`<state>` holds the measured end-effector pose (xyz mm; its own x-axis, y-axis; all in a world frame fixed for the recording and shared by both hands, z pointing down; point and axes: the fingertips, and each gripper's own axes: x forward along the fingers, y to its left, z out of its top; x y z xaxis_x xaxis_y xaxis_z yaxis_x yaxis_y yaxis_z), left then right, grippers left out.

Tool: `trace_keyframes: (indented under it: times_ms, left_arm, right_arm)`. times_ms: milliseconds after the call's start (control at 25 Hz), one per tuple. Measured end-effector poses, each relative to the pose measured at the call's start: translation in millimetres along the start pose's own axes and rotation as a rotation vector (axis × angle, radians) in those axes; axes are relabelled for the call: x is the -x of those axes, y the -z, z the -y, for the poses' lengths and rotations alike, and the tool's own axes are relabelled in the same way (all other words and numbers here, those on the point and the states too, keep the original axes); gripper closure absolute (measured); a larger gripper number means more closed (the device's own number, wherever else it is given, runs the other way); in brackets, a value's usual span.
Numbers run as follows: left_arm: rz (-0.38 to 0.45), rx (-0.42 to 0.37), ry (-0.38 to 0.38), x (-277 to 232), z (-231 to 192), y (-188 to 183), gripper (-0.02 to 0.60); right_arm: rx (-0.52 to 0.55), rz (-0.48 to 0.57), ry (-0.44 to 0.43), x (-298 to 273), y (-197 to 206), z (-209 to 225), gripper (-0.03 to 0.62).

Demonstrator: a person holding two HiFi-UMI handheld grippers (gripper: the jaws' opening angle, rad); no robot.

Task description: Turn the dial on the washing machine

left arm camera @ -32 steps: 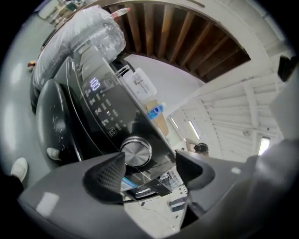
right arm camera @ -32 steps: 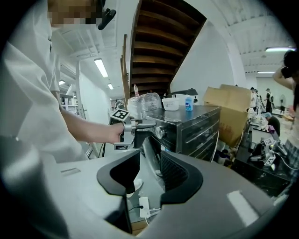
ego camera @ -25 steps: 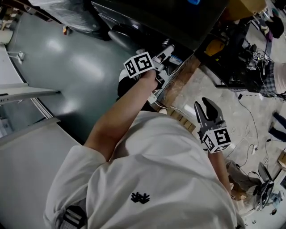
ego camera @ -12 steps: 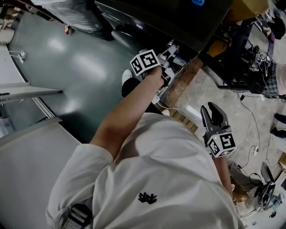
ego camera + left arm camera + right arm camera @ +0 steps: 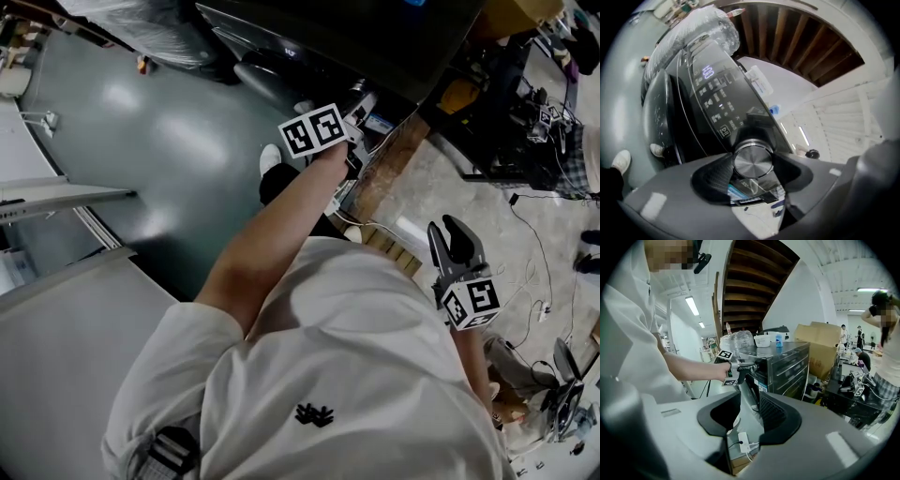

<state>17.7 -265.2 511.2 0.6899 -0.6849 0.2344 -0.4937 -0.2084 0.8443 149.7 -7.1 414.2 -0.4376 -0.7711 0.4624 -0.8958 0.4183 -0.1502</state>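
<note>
**Left gripper view: jaws around the washing machine dial**

So the left gripper [image 5: 751, 177] is right up at the front of the washing machine [image 5: 670, 122], and the dial [image 5: 752, 161] sits squarely between its two jaws. It's a round, brushed-metal knob at the lower end of the machine's black control panel [image 5: 717, 101]. The jaws have just been closing in. They stand fairly wide, because the dial is a chunky thing, but the pads look to be against its rim on both sides and I can't see a gap. I'd call that clamped on the dial.

Further up the panel from the dial there's a lit display [image 5: 708, 71]. The dark round door [image 5: 657, 117] is on the machine's front beside the panel.

In the head view the left arm [image 5: 272, 234] is stretched out to the machine, and the gripper's marker cube [image 5: 315, 131] is just short of the machine's front edge.

The right gripper [image 5: 749, 416] is doing nothing. It's held well away from the washing machine, off to the machine's side. Its jaws are apart with nothing between them. Through the gap you just see the machine's side panel and a white power strip [image 5: 743, 442] down near the machine's base. That view also catches the left gripper from the side, with its jaw tips at the machine's front.
</note>
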Motion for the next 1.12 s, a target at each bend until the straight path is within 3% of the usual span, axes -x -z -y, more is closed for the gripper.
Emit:
trace_keyframes:
  times_ms: [160, 280, 440, 720, 880, 1120]
  left_arm:
    - [-0.019, -0.133, -0.050, 1.0, 0.8, 1.0, 0.258]
    - [-0.014, -0.130, -0.040, 1.1, 2.8, 1.9, 0.256]
    - [-0.006, -0.020, 0.007, 2.8, 7.9, 9.1, 0.235]
    - [0.090, 0.382, 0.118, 5.7, 4.4, 6.1, 0.221]
    - [0.107, 0.464, 0.128, 1.2, 1.2, 4.5, 0.221]
    - [0.093, 0.487, 0.122, -6.2, 1.4, 11.8, 0.229]
  right_arm:
    - [0.002, 0.006, -0.008, -1.2, -1.1, -0.8, 0.484]
    - [0.004, 0.006, -0.015, -2.5, -2.7, 0.0, 0.484]
    - [-0.001, 0.009, -0.023, -2.6, -0.9, 3.9, 0.484]
    - [-0.001, 0.004, -0.036, -3.6, 1.9, 6.8, 0.484]
    - [-0.002, 0.003, -0.038, -3.8, 0.2, 8.8, 0.484]
    - [-0.008, 0.001, -0.026, 2.2, 1.6, 16.8, 0.484]
